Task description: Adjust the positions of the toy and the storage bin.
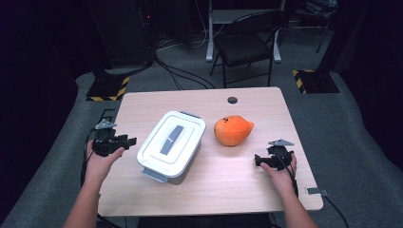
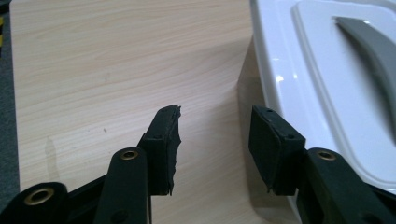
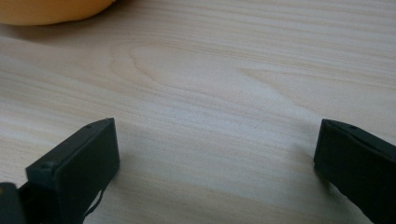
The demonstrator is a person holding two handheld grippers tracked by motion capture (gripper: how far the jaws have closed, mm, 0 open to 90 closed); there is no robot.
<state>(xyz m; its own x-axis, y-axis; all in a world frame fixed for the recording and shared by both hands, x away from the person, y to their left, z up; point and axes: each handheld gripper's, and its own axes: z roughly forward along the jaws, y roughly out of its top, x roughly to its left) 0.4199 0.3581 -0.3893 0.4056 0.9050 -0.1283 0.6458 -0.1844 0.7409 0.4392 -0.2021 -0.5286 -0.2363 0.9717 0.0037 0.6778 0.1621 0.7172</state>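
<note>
The white lidded box (image 1: 171,145) lies on the table (image 1: 237,185), left of centre, just right of the left hand-held gripper (image 1: 124,141), whose jaws gape empty. The right hand-held gripper (image 1: 259,160), released wide, sits near-right of the orange plush fruit (image 1: 232,130).

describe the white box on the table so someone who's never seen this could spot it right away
Start at the light wooden table. Near its middle, angled toward the left side, sits the white container, a rounded rectangle closed with a lid that has a grey handle along its top. Its neighbour to the right is the orange plush toy, soft and rounded, so the box is the one hard white thing there.
</note>
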